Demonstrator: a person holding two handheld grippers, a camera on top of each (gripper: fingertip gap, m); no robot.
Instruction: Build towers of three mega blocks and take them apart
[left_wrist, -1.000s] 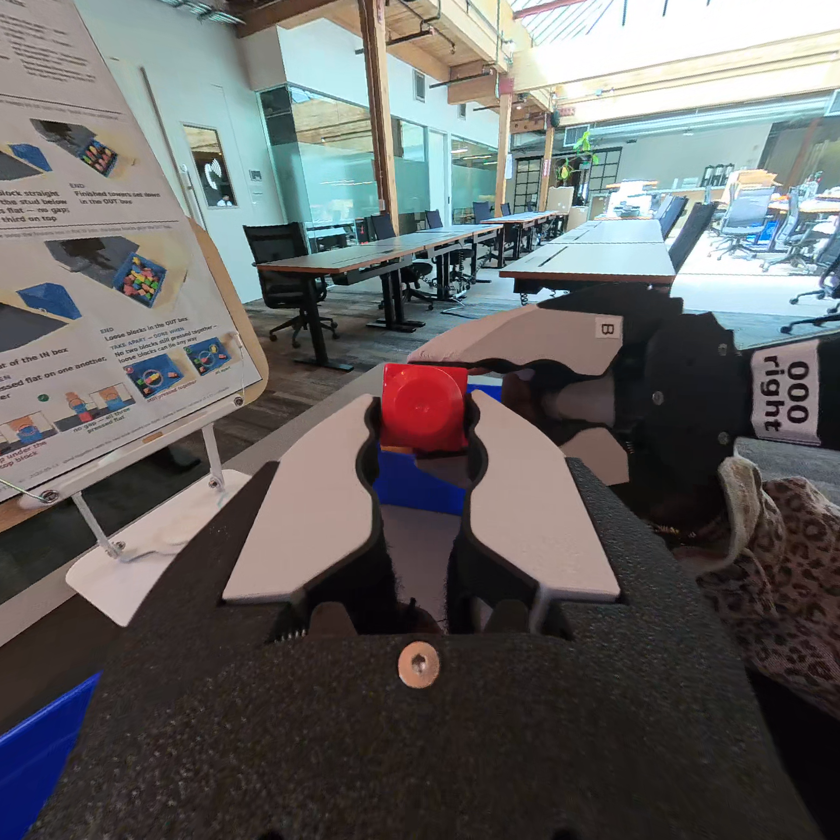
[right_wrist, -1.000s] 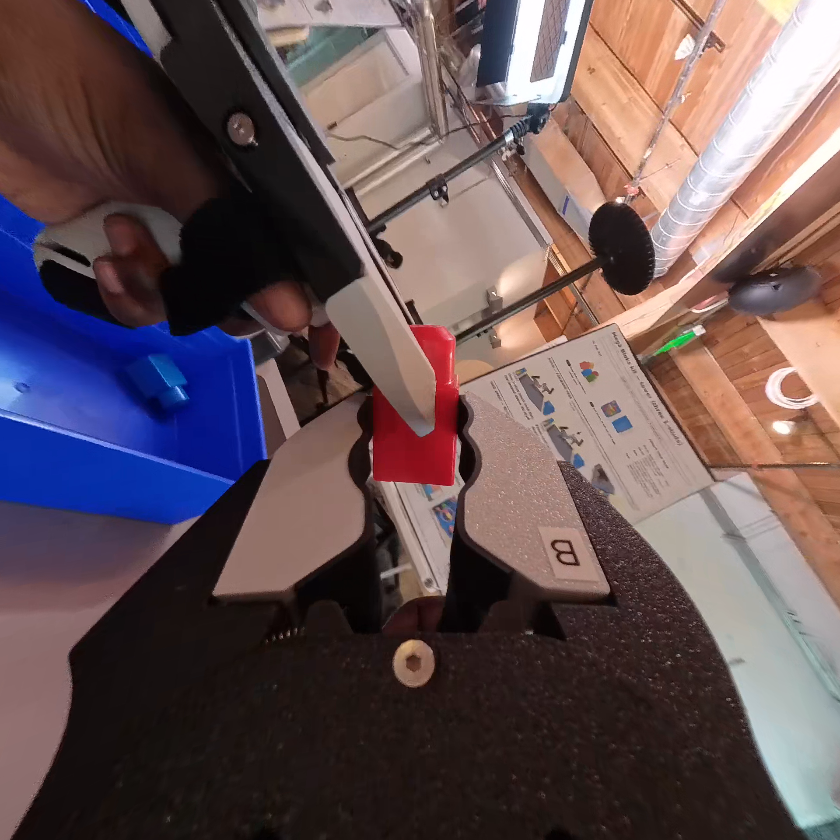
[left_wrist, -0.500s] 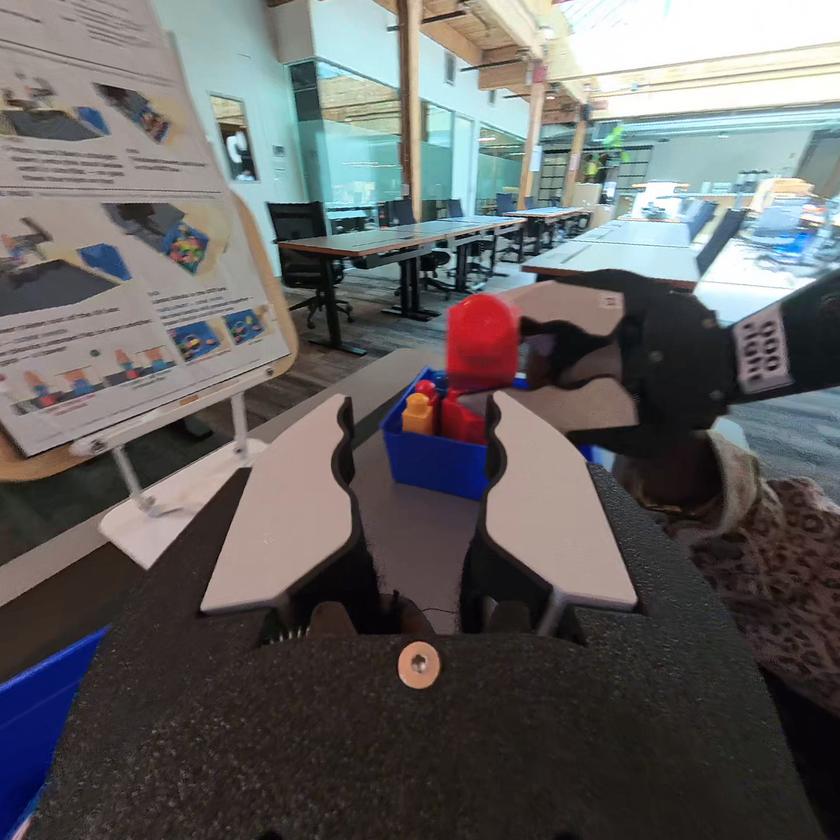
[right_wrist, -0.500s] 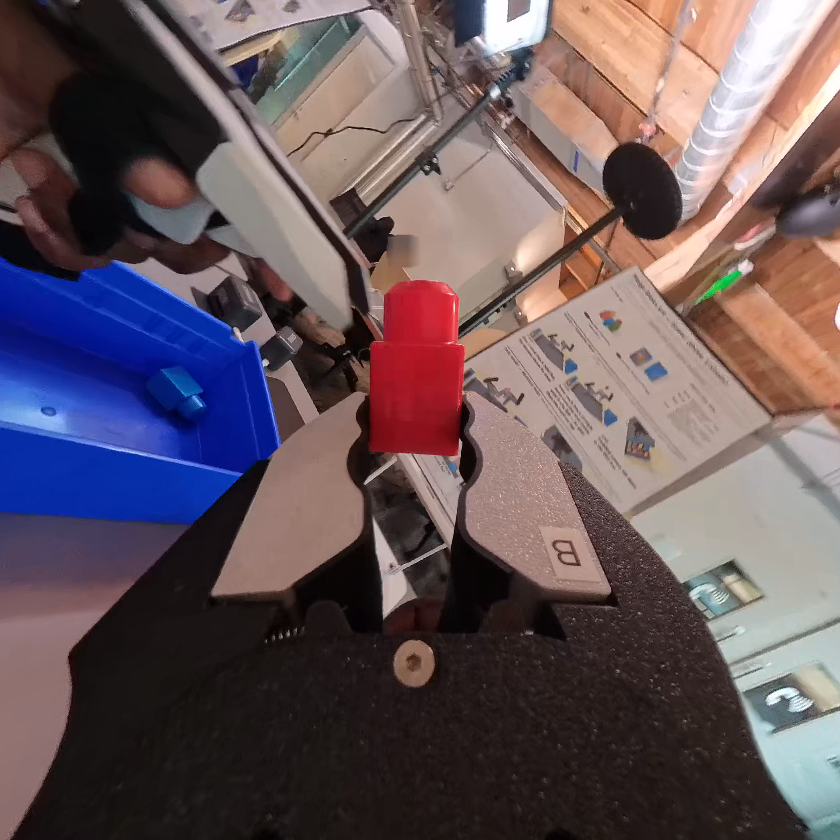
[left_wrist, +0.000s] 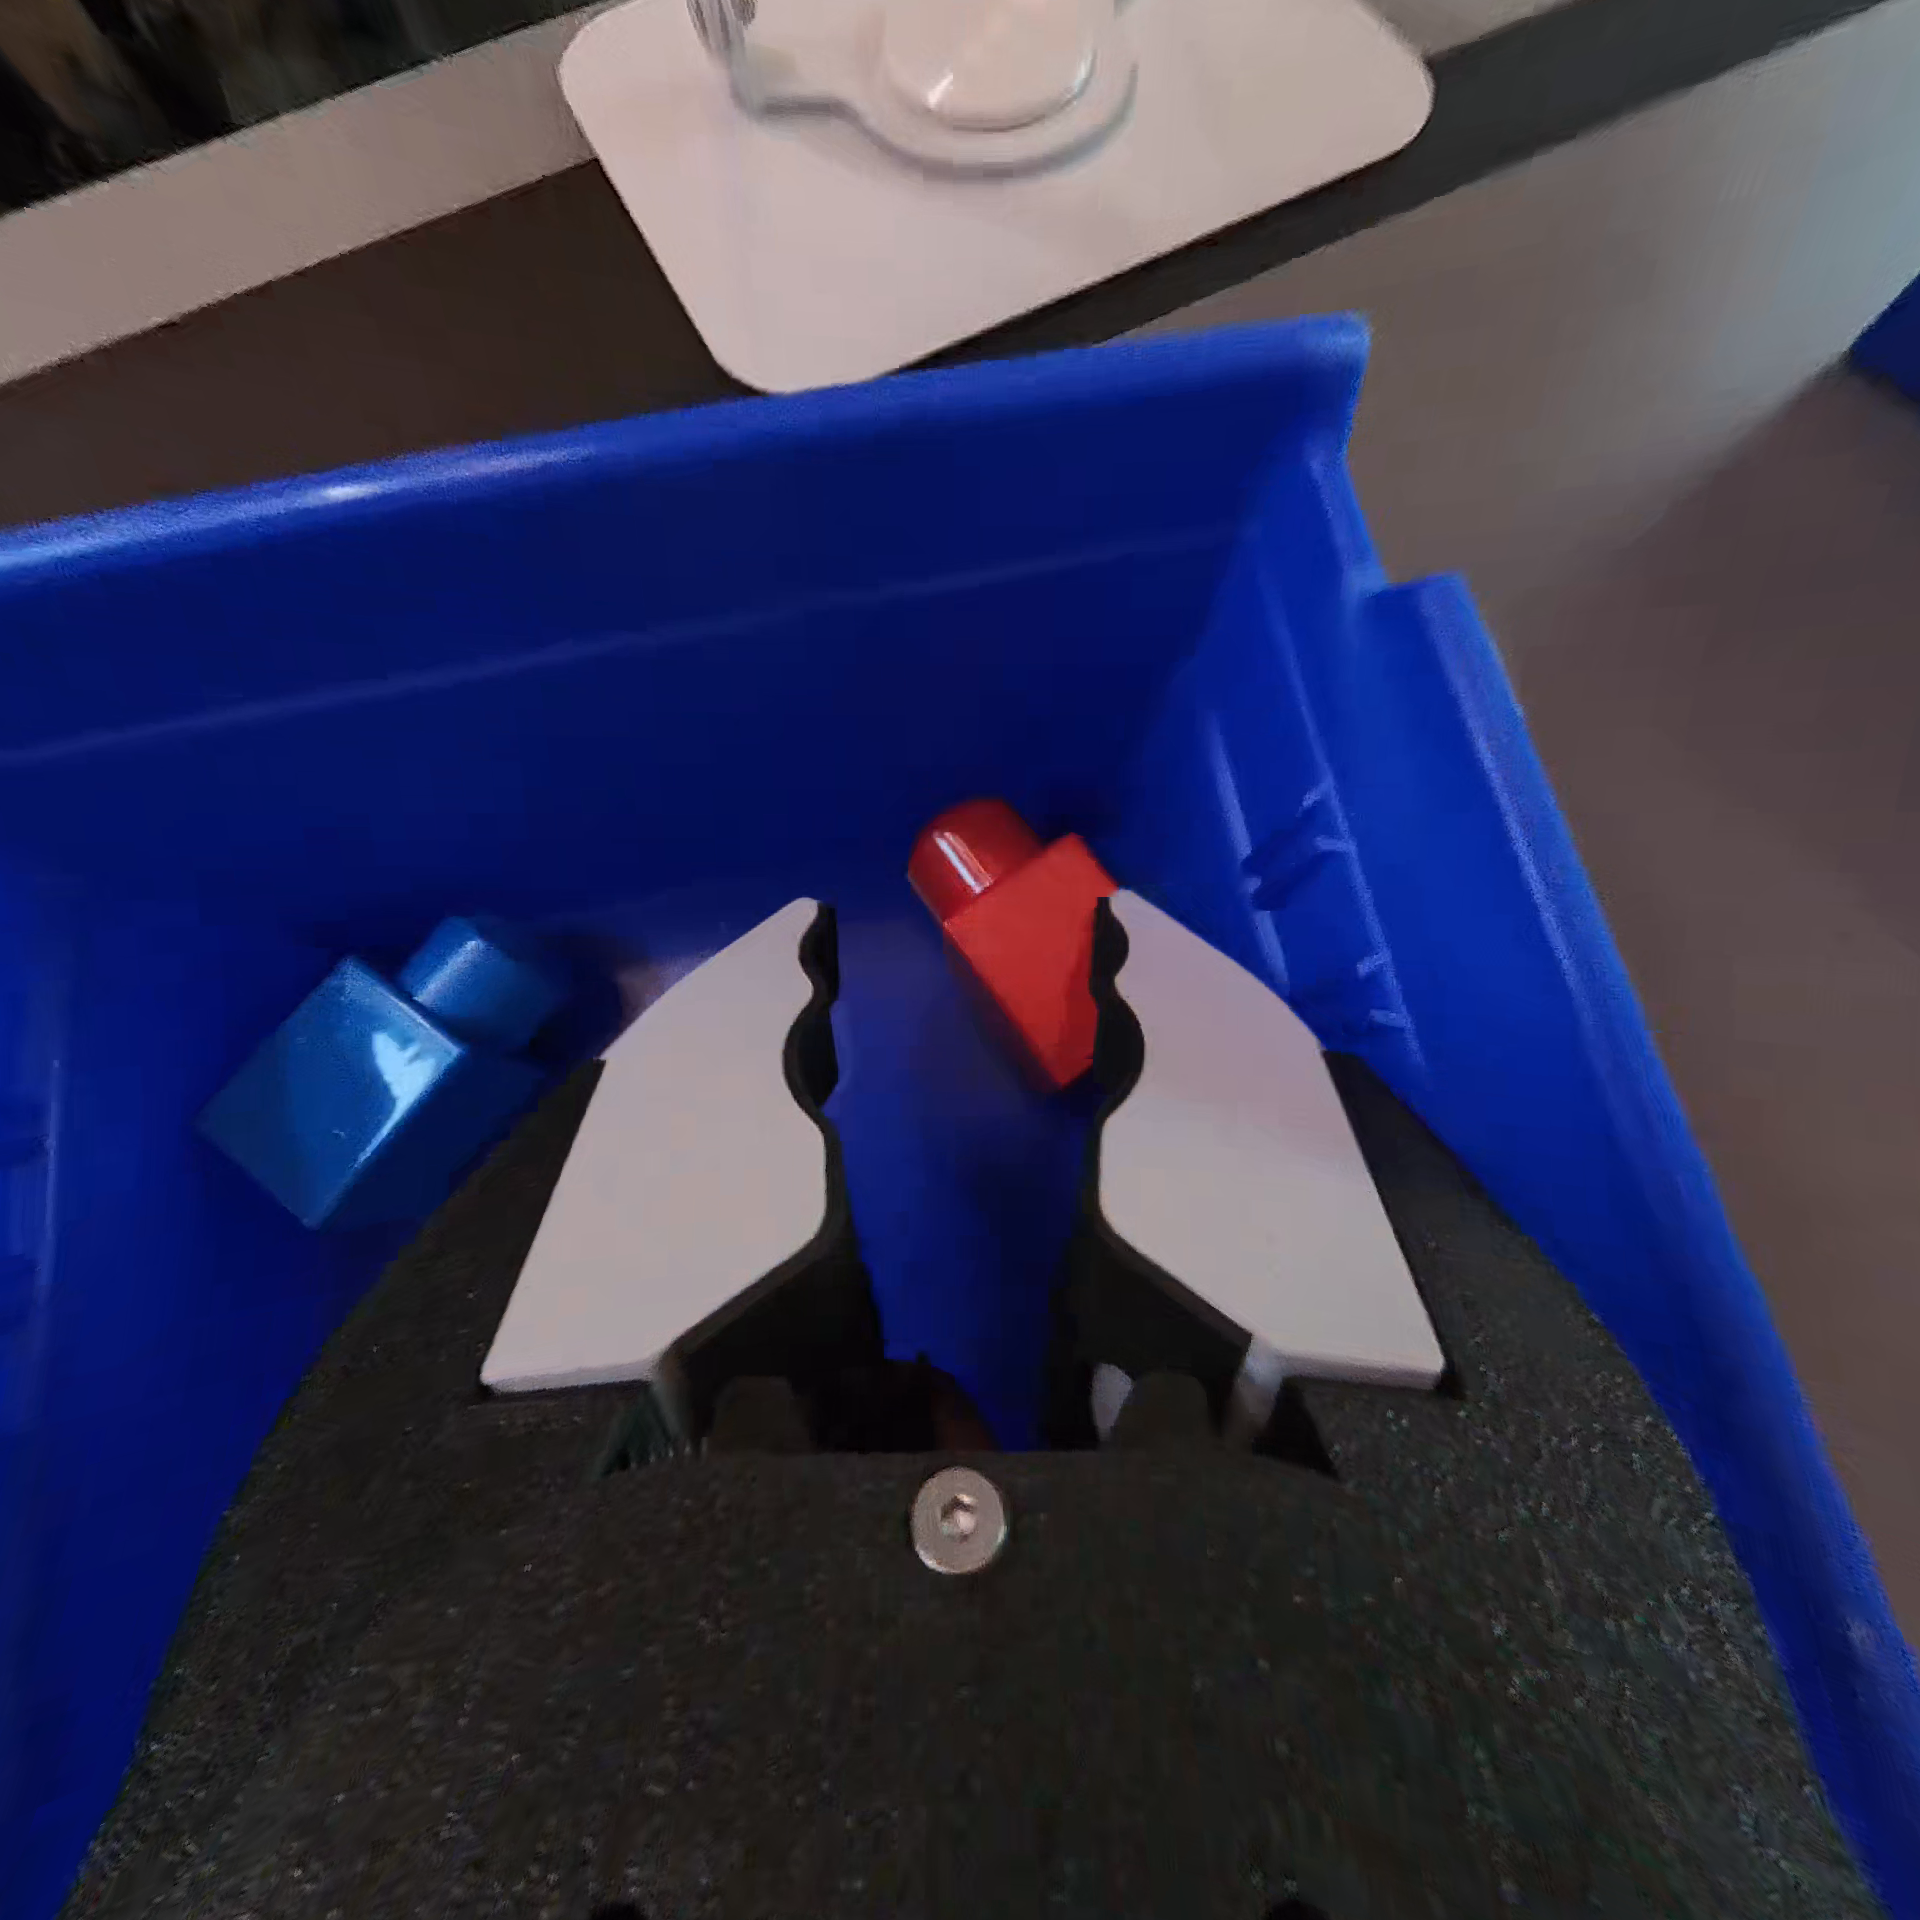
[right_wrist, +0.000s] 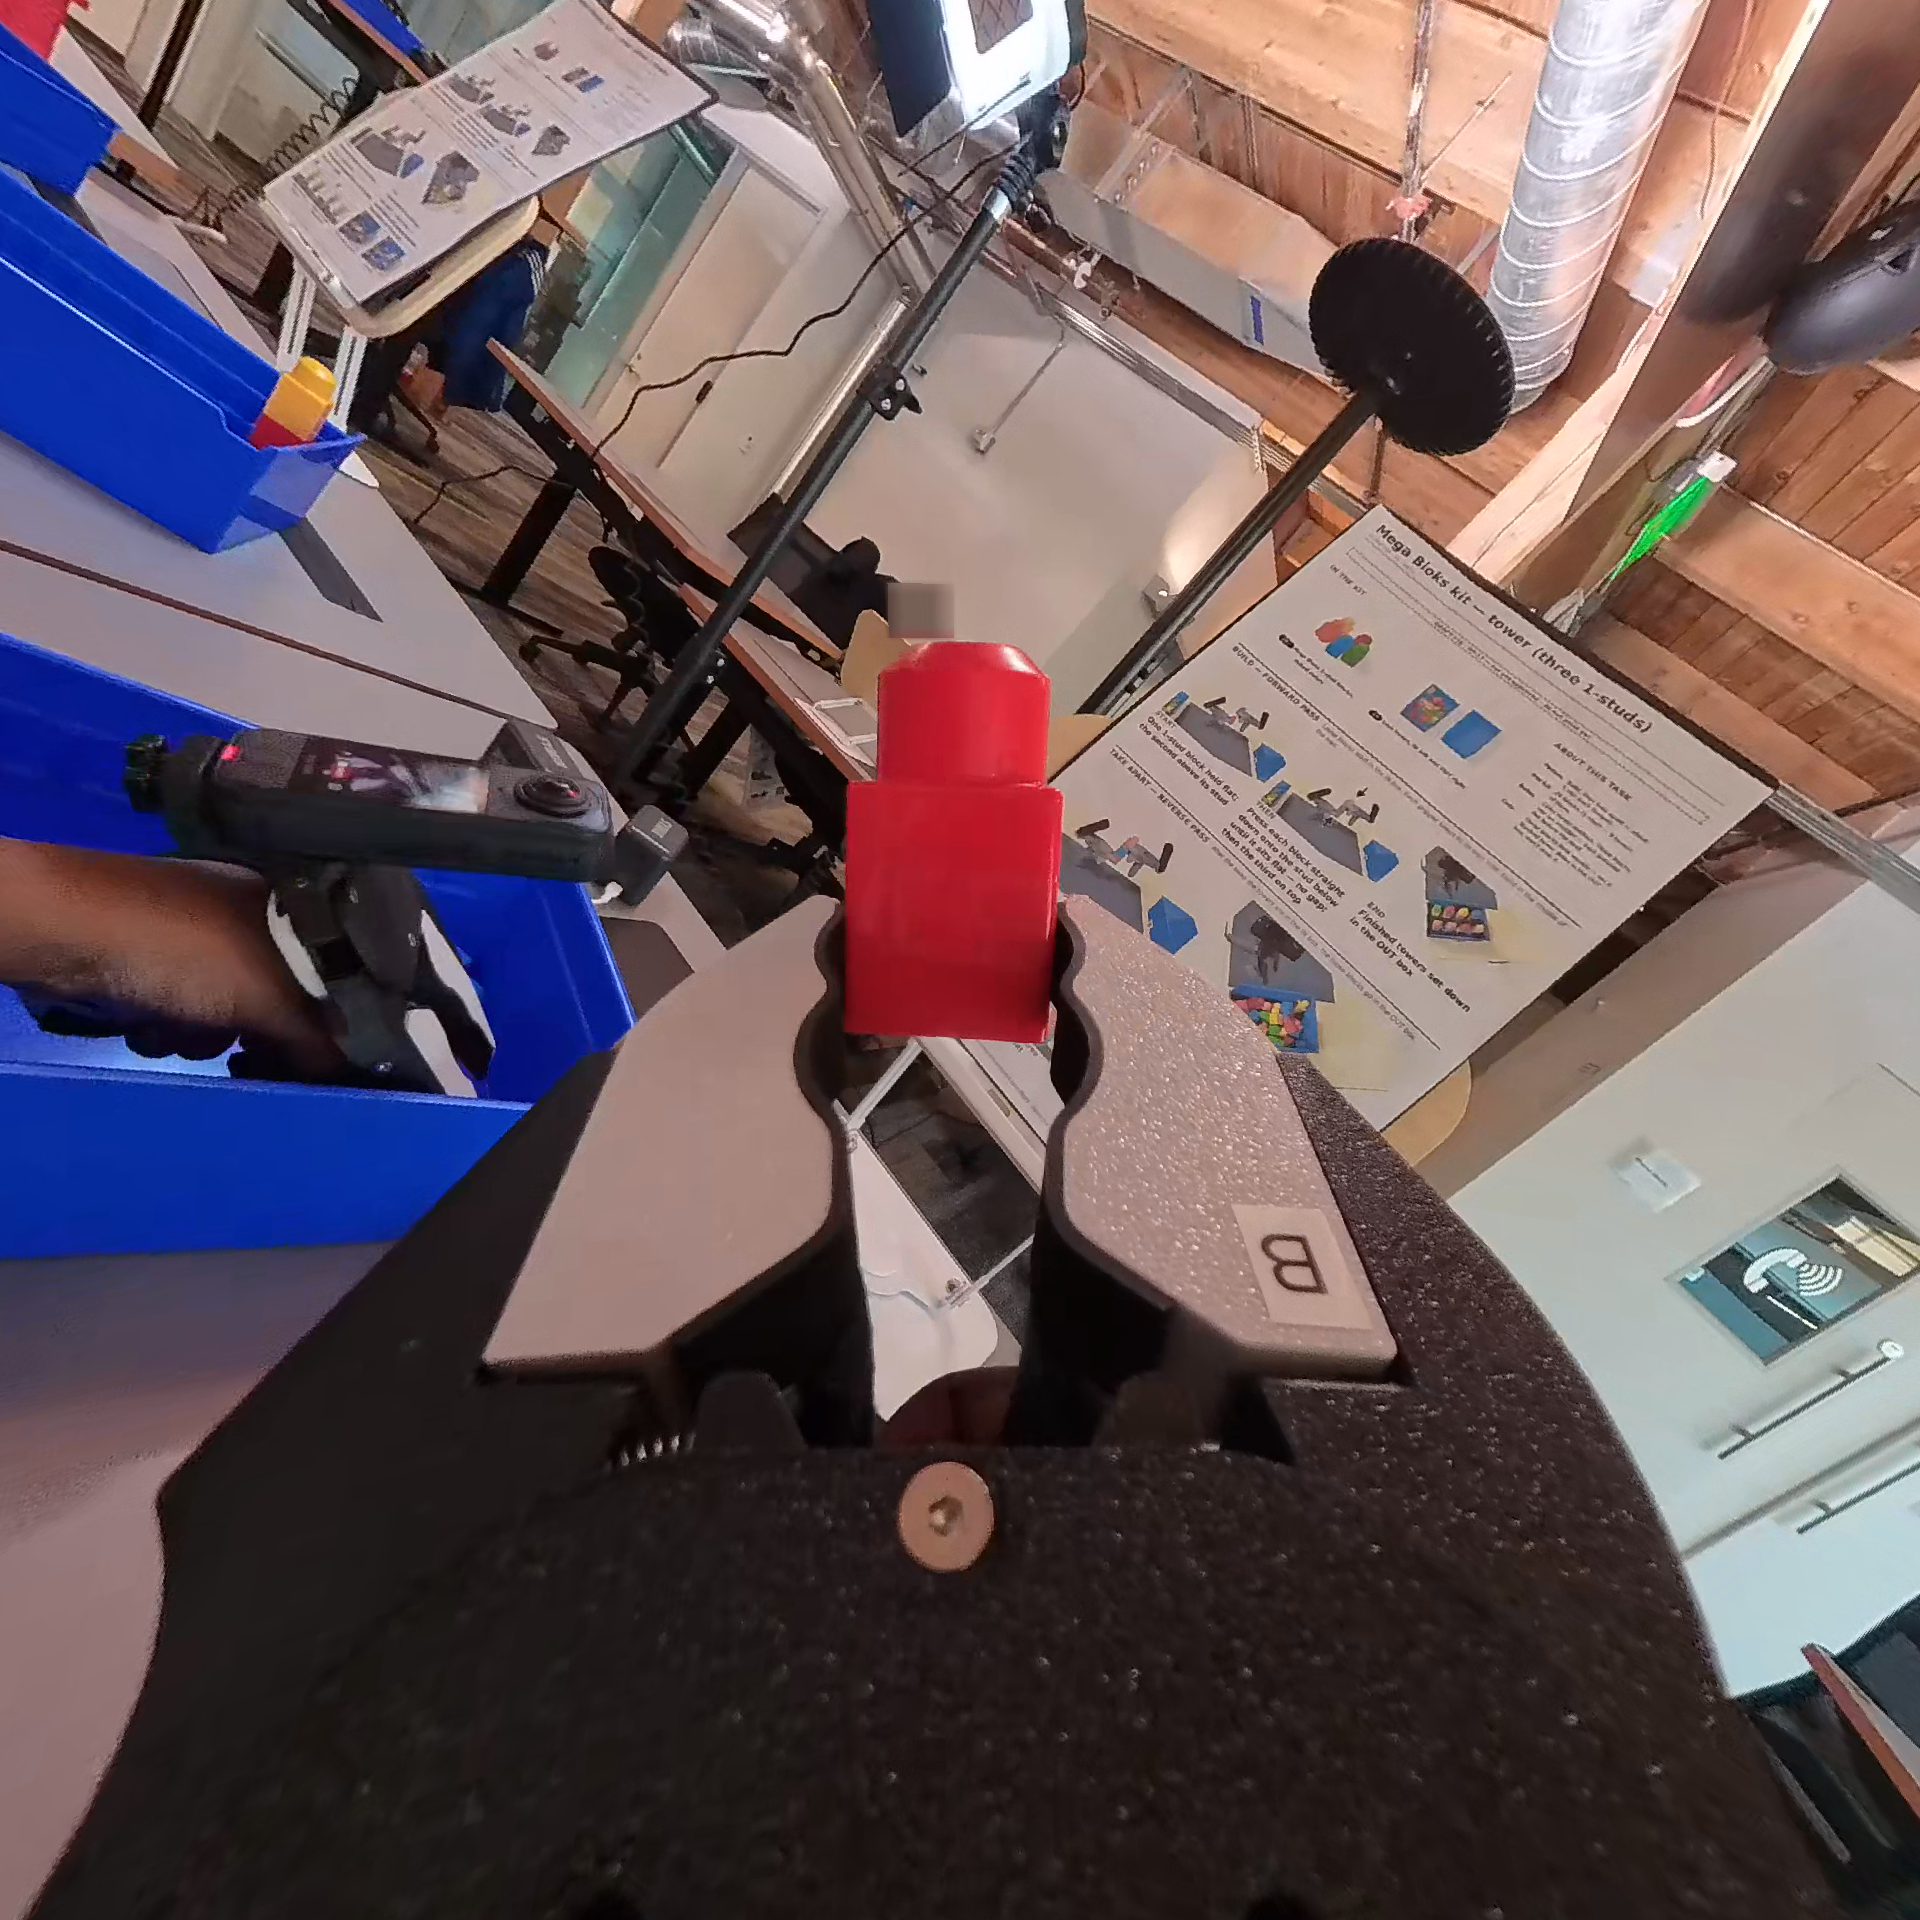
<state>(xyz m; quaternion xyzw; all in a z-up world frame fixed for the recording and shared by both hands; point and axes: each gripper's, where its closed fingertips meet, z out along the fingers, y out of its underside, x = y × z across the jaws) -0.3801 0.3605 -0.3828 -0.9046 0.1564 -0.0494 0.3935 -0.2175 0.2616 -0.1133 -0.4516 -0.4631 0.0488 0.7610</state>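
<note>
In the left wrist view my left gripper (left_wrist: 958, 914) is open and reaches down into a blue bin (left_wrist: 623, 644). A red block (left_wrist: 1003, 935) lies tilted in the bin's far right corner, against my right finger, which hides part of it. A blue block (left_wrist: 374, 1070) lies on its side to the left. In the right wrist view my right gripper (right_wrist: 951, 925) is shut on another red block (right_wrist: 951, 894), held stud-up in the air. The left gripper (right_wrist: 395, 977) shows there inside the blue bin (right_wrist: 260, 1153).
A white stand base (left_wrist: 987, 177) sits on the table beyond the bin. An instruction board (right_wrist: 1403, 831) stands to the right. Farther off another blue bin (right_wrist: 125, 416) holds a yellow and a red block (right_wrist: 301, 400). A tripod pole (right_wrist: 831, 468) rises behind. There is about 35 cm between the tips of the two grippers.
My left gripper opened, let go of its red block and swung down into the blue bin. My right gripper kept its red block and drew away from the left.
</note>
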